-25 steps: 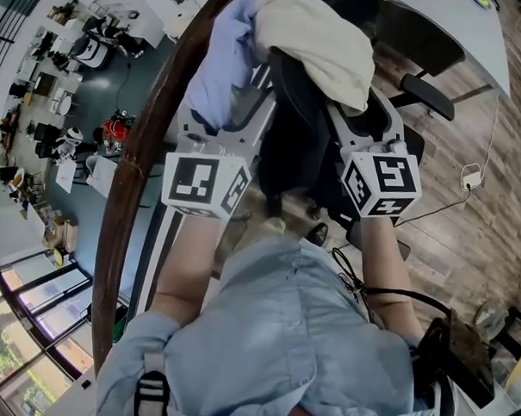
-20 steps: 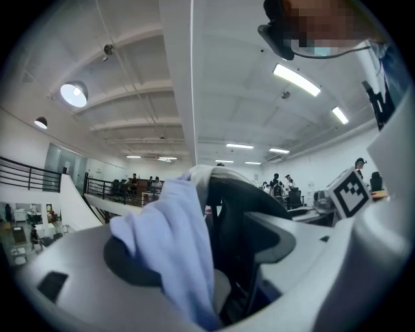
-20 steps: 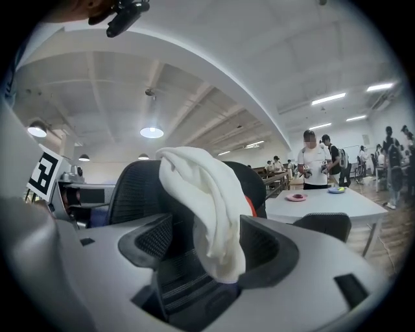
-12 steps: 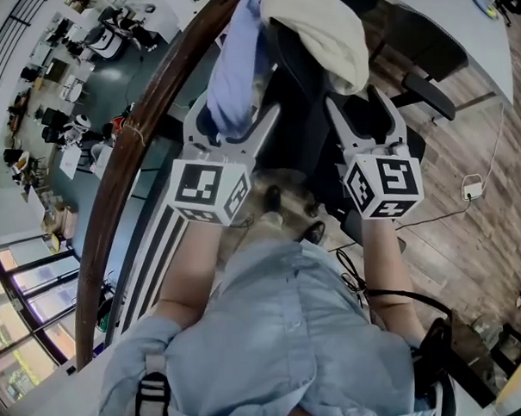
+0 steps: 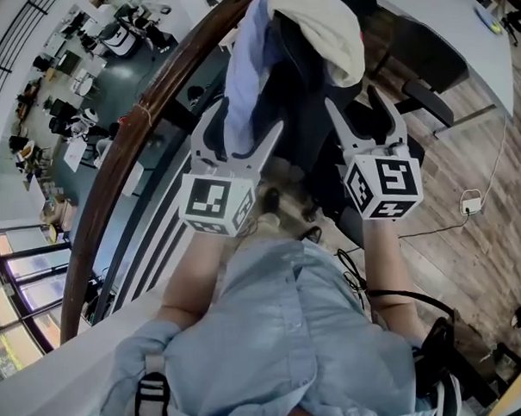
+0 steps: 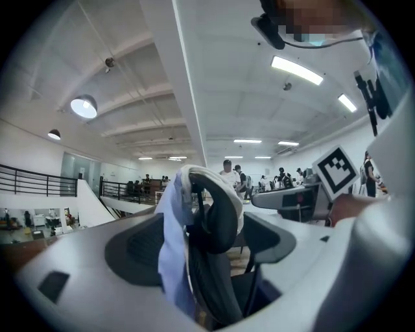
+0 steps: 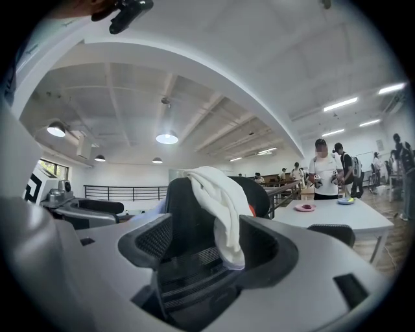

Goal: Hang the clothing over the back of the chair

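Large open-plan office on an upper level. A black office chair (image 7: 188, 217) stands on wood-plank flooring (image 5: 478, 245) beside long white tables (image 7: 327, 218). At the left of the head view, a curved wooden handrail (image 5: 116, 166) overlooks a lower floor crowded with desks (image 5: 70, 99). Round ceiling lamps (image 7: 166, 137) glow overhead, and people (image 7: 322, 170) stand by a far table.

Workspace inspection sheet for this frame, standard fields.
surface: wood floor under the chair.
job's things: cream garment and blue garment draped over chair back.
clutter: pink dish on white table.
grippers: left gripper open, blue garment hangs between its jaws; right gripper open, jaws have just been opening, cream garment's end between them, unpressed.
cables: white cable and plug on floor.
surroundings: brown handrail, people beyond the table.
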`<state>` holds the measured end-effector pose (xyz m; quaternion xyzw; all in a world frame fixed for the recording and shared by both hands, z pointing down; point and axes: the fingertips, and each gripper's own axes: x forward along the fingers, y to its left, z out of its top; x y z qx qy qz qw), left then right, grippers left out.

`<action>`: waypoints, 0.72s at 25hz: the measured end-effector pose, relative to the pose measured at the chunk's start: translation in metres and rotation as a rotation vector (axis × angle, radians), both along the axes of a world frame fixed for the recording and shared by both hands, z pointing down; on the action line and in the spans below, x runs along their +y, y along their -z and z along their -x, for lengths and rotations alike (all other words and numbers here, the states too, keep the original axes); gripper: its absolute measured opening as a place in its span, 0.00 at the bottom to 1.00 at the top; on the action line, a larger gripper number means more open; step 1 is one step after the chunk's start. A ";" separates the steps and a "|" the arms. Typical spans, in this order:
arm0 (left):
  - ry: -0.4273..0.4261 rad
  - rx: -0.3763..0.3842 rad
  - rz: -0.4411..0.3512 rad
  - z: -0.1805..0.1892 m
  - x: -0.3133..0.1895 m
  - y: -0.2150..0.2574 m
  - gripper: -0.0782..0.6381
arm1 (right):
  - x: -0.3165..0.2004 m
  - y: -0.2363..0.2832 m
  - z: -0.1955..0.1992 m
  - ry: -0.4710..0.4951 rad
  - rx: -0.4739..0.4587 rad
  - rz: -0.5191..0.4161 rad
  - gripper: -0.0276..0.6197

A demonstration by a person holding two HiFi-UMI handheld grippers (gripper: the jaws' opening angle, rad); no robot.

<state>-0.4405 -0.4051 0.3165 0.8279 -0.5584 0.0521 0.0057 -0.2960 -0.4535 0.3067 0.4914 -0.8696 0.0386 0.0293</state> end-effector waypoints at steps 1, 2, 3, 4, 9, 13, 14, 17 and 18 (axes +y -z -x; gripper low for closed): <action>0.013 -0.005 -0.012 0.000 0.005 0.002 0.63 | 0.002 0.002 0.000 0.005 0.001 -0.006 0.54; 0.022 -0.006 -0.025 0.000 0.009 0.004 0.63 | 0.004 0.004 0.000 0.011 0.003 -0.013 0.54; 0.027 -0.005 -0.037 -0.001 0.013 0.008 0.63 | 0.006 0.007 0.001 0.017 0.004 -0.020 0.54; 0.028 -0.002 -0.049 -0.003 0.016 0.012 0.63 | 0.009 0.010 0.002 0.023 0.006 -0.027 0.54; 0.023 0.018 -0.120 -0.016 0.024 0.039 0.62 | 0.019 0.025 0.007 0.042 0.020 -0.067 0.54; 0.065 0.053 -0.178 -0.016 0.023 0.057 0.44 | 0.023 0.032 0.009 0.050 0.028 -0.094 0.51; 0.078 0.056 -0.185 -0.016 0.022 0.060 0.39 | 0.024 0.032 0.009 0.052 0.031 -0.101 0.48; 0.099 0.064 -0.191 -0.017 0.017 0.066 0.24 | 0.028 0.036 0.011 0.057 0.037 -0.120 0.31; 0.103 0.069 -0.194 -0.017 0.016 0.068 0.22 | 0.028 0.037 0.011 0.059 0.035 -0.124 0.25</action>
